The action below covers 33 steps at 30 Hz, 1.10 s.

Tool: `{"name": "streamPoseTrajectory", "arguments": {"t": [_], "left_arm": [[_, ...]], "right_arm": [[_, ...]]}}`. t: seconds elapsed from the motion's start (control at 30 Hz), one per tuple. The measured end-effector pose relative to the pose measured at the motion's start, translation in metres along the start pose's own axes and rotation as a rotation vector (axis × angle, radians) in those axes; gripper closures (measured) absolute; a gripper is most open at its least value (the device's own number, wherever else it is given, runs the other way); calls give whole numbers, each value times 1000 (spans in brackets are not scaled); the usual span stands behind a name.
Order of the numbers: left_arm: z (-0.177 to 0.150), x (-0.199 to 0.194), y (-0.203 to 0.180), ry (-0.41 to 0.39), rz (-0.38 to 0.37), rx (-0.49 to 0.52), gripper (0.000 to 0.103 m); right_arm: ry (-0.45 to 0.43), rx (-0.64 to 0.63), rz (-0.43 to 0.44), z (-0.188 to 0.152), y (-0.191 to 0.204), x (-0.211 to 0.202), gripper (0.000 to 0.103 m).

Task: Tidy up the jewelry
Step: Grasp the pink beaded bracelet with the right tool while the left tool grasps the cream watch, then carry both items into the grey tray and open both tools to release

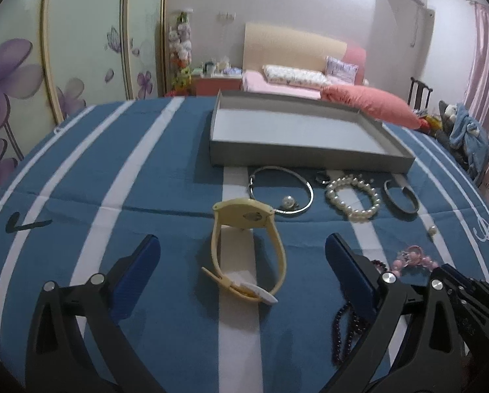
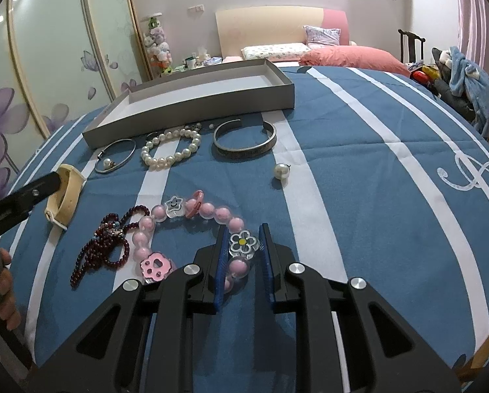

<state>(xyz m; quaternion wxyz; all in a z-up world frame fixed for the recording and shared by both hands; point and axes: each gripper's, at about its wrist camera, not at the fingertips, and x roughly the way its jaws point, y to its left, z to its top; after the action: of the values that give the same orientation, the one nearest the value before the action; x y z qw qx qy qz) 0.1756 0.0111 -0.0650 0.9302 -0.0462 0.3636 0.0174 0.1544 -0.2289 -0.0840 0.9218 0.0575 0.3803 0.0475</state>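
Observation:
A cream watch [image 1: 247, 245] stands on the blue striped cloth between the wide-open fingers of my left gripper [image 1: 243, 262]; it also shows in the right wrist view [image 2: 64, 196]. My right gripper [image 2: 243, 245] has narrowed around the flower bead of a pink bead bracelet [image 2: 208, 211], which lies on the cloth. Beyond lie a thin silver bangle [image 1: 280, 193], a pearl bracelet [image 1: 354, 196], a dark cuff [image 2: 244, 140], a dark red bead string [image 2: 103, 245] and a loose pearl [image 2: 281, 171]. An empty grey tray [image 1: 310, 157] sits at the back.
The cloth-covered table [image 2: 375, 180] drops off at its round edges. A bed with pink pillows [image 1: 369, 101], a wardrobe [image 1: 15, 65] and a chair with clothes [image 2: 467, 75] stand behind. My left gripper's arm [image 2: 15, 199] reaches in at the left of the right wrist view.

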Motion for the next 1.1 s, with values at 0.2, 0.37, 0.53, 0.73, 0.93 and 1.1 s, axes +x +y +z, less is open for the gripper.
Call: {"name": "streamPoseTrajectory", "arguments": {"t": [0.2, 0.37, 0.53, 0.73, 0.93, 1.1], "left_arm": [[5, 20, 4, 84, -14, -16, 25], [3, 29, 8, 128, -38, -35, 47], [1, 25, 11, 113, -68, -42, 63], [2, 12, 11, 63, -93, -41, 65], [7, -6, 6, 7, -102, -30, 65], [9, -15, 2, -18, -121, -24, 65]], "right_arm": [[-4, 4, 7, 1, 0, 0, 83], [-14, 8, 16, 2, -1, -1, 83], [-56, 4, 44, 7, 0, -9, 83], [-121, -15, 88, 17, 6, -22, 83], [-171, -34, 122, 25, 13, -32, 83], [-207, -49, 140, 32, 19, -38, 83]]}}
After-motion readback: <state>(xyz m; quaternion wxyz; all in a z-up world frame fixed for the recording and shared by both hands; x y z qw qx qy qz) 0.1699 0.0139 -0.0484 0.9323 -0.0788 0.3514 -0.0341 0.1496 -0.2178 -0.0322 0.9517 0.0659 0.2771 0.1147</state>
